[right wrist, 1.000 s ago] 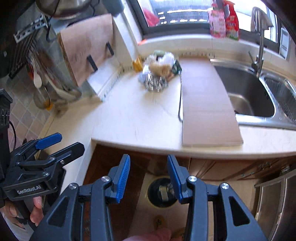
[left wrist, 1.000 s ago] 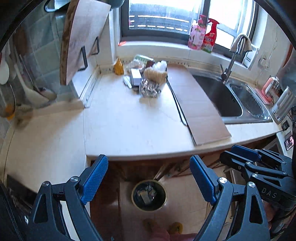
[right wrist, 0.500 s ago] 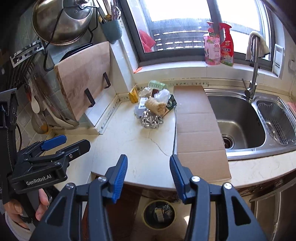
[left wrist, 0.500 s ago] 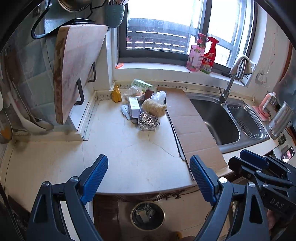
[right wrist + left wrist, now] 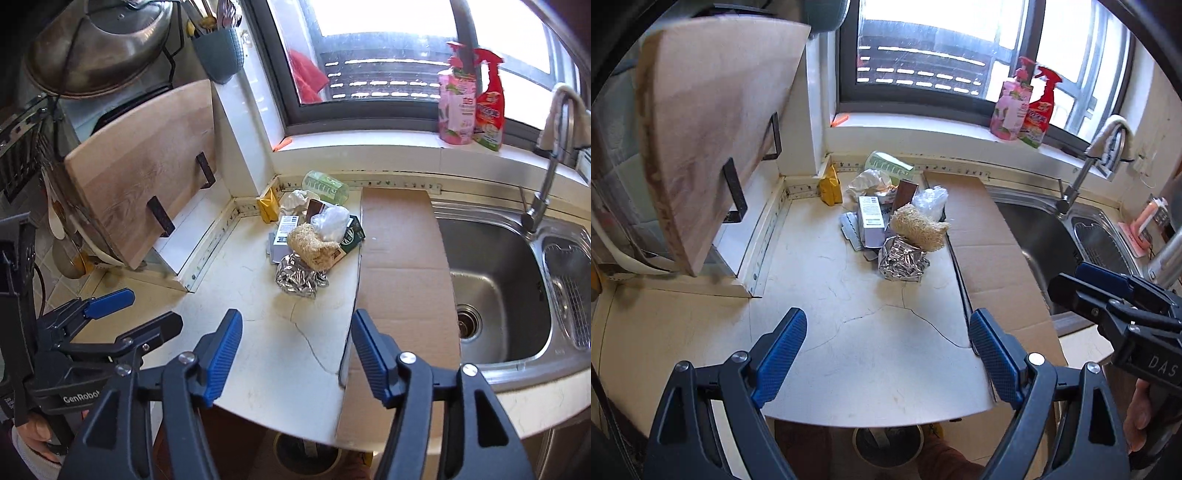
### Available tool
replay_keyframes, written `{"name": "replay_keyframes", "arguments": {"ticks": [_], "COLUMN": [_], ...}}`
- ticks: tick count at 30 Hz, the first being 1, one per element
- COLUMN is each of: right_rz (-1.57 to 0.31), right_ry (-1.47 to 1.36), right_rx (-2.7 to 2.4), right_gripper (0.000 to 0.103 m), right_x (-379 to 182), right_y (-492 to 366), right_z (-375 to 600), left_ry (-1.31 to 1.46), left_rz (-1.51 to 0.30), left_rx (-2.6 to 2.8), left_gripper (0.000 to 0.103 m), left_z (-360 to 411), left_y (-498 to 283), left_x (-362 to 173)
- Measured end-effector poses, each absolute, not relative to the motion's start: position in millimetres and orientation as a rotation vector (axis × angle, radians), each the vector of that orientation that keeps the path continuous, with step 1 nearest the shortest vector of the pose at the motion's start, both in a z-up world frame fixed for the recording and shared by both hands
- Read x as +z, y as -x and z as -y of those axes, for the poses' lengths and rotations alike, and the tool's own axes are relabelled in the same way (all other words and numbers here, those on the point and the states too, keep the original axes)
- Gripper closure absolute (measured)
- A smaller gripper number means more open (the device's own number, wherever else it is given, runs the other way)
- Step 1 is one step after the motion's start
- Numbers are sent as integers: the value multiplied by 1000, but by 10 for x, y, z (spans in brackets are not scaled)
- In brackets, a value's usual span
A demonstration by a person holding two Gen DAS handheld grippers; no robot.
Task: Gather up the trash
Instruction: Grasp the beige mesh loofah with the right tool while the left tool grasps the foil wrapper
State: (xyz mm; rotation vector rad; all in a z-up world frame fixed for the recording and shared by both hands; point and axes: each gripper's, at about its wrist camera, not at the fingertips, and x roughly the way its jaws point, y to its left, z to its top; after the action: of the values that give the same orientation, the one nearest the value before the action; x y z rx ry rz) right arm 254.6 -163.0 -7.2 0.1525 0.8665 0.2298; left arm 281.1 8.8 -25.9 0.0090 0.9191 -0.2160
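Observation:
A heap of trash lies at the back of the counter: crumpled foil [image 5: 902,258] [image 5: 300,276], a tan loofah sponge [image 5: 916,228] [image 5: 313,243], a small white box [image 5: 870,220], a clear plastic bag [image 5: 331,220], a yellow packet [image 5: 830,188] [image 5: 268,208] and a green bottle [image 5: 325,186]. My left gripper [image 5: 886,360] is open and empty over the counter's front part. My right gripper [image 5: 296,356] is open and empty, also short of the heap. A round bin [image 5: 888,445] [image 5: 307,453] stands on the floor below the counter edge.
A flat cardboard sheet [image 5: 993,251] [image 5: 400,266] lies right of the heap. A steel sink [image 5: 495,280] with tap [image 5: 546,184] is at the right. A wooden cutting board [image 5: 709,129] leans at the left. Spray bottles [image 5: 471,107] stand on the window sill.
Both grippers have moved up and forward from the bin over the counter, toward the heap. The right gripper's jaws have opened wider.

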Motion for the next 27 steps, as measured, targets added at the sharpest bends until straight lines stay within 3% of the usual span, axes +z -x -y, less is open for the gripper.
{"name": "replay_keyframes", "arguments": {"ticks": [14,27], "right_rz": [-1012,-1161], "right_ry": [-58,32], "right_rx": [307,357], "right_gripper": [41,42], "right_x": [-714,-1400], "right_y": [-4056,-4685], "right_z": [1489,1238], "left_ry": [22,83], "left_rz": [-1047,-1104], "left_rx": [-96,-41], "left_gripper": [15,15], "left_z": [31,-120], "left_y": [-3965,-4280], "left_x": [-974,-1302]}}
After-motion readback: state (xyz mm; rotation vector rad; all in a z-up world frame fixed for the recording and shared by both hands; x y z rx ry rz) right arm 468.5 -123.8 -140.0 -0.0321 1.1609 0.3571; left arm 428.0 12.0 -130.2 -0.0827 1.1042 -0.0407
